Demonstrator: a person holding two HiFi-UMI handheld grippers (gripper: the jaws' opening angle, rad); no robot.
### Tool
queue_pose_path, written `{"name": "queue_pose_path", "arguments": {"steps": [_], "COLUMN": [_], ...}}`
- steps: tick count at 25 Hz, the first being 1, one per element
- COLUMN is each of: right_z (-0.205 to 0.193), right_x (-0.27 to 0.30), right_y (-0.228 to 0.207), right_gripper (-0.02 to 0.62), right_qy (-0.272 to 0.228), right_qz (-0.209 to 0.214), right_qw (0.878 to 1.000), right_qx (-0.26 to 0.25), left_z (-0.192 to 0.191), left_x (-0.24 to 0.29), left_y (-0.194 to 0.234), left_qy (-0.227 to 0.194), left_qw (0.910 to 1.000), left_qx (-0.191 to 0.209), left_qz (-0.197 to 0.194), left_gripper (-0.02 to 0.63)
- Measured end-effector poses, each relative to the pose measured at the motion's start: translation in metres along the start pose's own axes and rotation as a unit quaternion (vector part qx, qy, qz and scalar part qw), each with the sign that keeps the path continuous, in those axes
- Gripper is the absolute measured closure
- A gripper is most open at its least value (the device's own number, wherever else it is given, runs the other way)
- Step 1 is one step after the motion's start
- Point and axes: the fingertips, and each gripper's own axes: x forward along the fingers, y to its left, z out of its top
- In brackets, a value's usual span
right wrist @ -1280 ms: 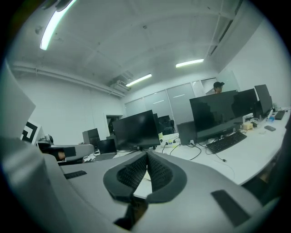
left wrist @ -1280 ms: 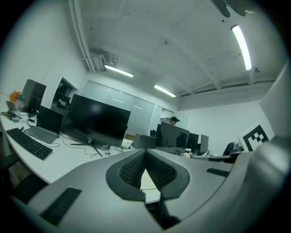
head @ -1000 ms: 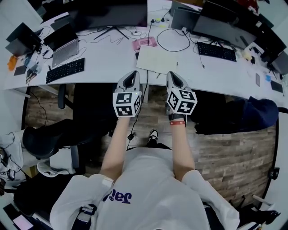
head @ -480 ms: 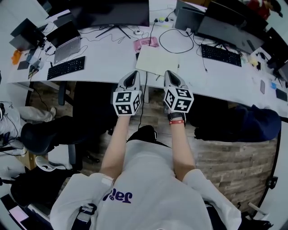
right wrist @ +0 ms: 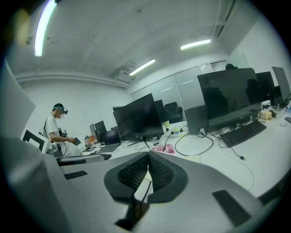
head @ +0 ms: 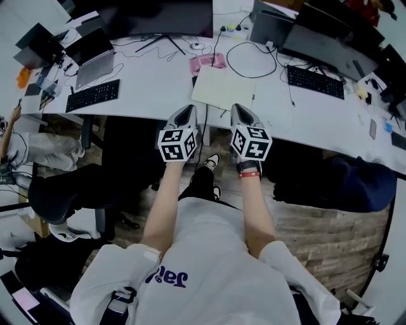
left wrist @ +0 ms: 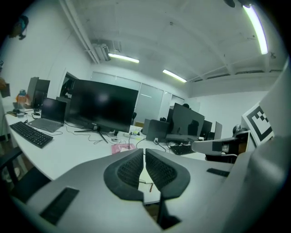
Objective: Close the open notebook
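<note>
The open notebook (head: 222, 87) lies flat with pale pages on the white desk (head: 158, 89), near its front edge. My left gripper (head: 186, 109) hovers at that edge, just short of the notebook's left corner, jaws shut and empty. My right gripper (head: 239, 109) hangs beside it, level with the right corner, also shut on nothing. In the left gripper view the closed left gripper (left wrist: 144, 152) points over the desk, and a strip of notebook (left wrist: 149, 189) shows below the pads. The right gripper view shows the right gripper (right wrist: 148, 157) closed, with the notebook (right wrist: 194, 159) beyond it.
A pink object (head: 206, 61) and a looped black cable (head: 247, 60) lie behind the notebook. Keyboards (head: 92, 96) (head: 315, 82), a laptop (head: 95, 60) and monitors (head: 152, 16) crowd the desk. Dark chairs (head: 70, 190) (head: 346, 181) flank me. A person (right wrist: 53, 127) stands at the left.
Both grippers have sunk a little and edged toward the desk as the person holding them steps forward. Their jaws have stayed shut. A seated person has come into view at the left edge.
</note>
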Motion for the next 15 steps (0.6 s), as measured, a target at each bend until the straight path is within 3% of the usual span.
{"name": "queue_pose_path", "arguments": {"steps": [15], "right_z": [-0.035], "right_x": [0.08], "right_y": [-0.018], "right_gripper": [0.595], "right_qy": [0.067], "right_qz": [0.005], "right_qw": [0.998], "right_qx": [0.014], "left_z": [-0.06], "left_x": [0.072], "left_y": [0.052], "left_qy": [0.078], "left_qw": [0.9949], "left_qx": [-0.062], "left_qz": [0.013], "left_gripper": [0.576]}}
